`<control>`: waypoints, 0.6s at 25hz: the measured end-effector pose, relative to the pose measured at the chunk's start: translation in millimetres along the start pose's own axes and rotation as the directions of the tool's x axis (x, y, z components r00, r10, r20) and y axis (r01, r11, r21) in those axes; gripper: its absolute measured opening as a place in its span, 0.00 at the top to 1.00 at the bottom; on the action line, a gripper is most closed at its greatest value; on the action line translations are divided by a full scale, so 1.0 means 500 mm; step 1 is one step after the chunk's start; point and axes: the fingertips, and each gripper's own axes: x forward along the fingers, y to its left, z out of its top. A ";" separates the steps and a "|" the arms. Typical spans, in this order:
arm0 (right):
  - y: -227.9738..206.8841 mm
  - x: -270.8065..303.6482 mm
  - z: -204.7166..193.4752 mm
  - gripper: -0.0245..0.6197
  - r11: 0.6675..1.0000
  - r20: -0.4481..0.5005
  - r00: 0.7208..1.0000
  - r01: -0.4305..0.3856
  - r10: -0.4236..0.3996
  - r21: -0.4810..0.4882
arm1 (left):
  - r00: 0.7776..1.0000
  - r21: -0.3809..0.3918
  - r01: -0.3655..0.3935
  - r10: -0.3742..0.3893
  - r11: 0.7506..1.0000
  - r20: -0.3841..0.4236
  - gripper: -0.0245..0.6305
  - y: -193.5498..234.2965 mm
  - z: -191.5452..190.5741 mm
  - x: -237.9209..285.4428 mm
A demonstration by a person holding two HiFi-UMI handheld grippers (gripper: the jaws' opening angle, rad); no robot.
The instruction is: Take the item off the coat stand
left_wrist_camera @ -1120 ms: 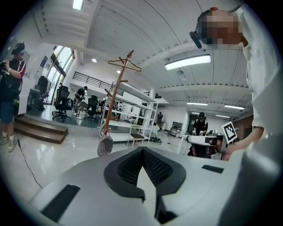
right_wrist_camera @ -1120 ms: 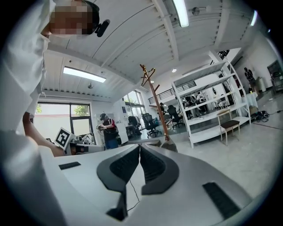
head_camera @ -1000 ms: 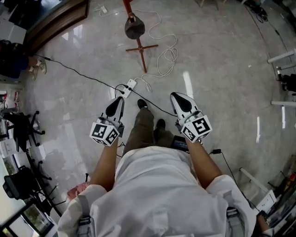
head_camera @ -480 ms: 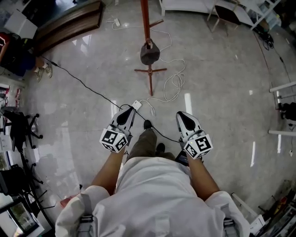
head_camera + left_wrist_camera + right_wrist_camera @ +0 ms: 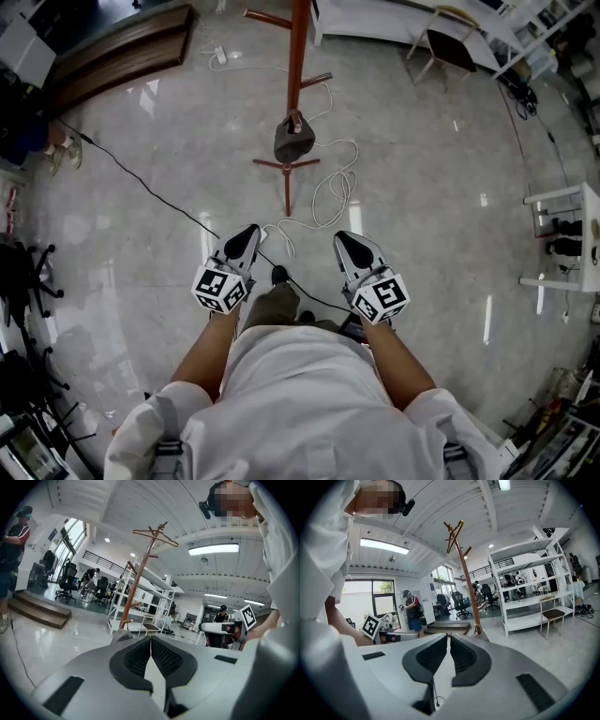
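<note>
A reddish-brown wooden coat stand [image 5: 298,56] rises from a cross-shaped foot ahead of me on the pale floor. A dark grey bag [image 5: 292,141] hangs low on its pole. The stand [image 5: 140,573] also shows in the left gripper view, and the stand [image 5: 466,578] in the right gripper view, its top hooks bare. My left gripper [image 5: 251,230] and right gripper [image 5: 339,236] are held side by side in front of my body, well short of the stand. Both are shut with nothing between the jaws. The bag is mostly hidden behind the jaws in both gripper views.
A white cable [image 5: 328,192] and a black cable [image 5: 141,178] trail across the floor between me and the stand. A wooden step [image 5: 112,47] lies far left; a white shelf unit [image 5: 394,19] and a chair [image 5: 450,47] stand behind. Office chairs [image 5: 23,272] sit at the left.
I have walked forward: the coat stand and bag have come nearer and more of the pole is in view. Both grippers kept their place in front of me, still shut.
</note>
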 end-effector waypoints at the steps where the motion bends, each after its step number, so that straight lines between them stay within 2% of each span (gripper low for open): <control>1: -0.003 0.014 -0.001 0.92 1.000 -0.011 1.000 -0.002 0.002 0.000 | 1.000 -0.002 0.003 -0.003 1.000 -0.001 0.94 0.010 0.001 0.010; 10: -0.031 0.097 0.004 0.92 1.000 -0.047 0.999 0.002 -0.003 -0.024 | 0.999 0.004 0.023 -0.023 1.000 -0.033 0.94 0.068 0.015 0.092; 13: -0.061 0.119 0.004 0.83 1.000 -0.059 0.998 0.019 -0.021 -0.024 | 0.999 0.011 0.020 -0.019 1.000 -0.050 0.92 0.078 0.014 0.121; 15: -0.084 0.134 0.003 0.82 1.000 -0.058 0.998 0.024 -0.025 -0.013 | 0.998 0.009 0.013 -0.013 1.000 -0.062 0.87 0.087 0.010 0.140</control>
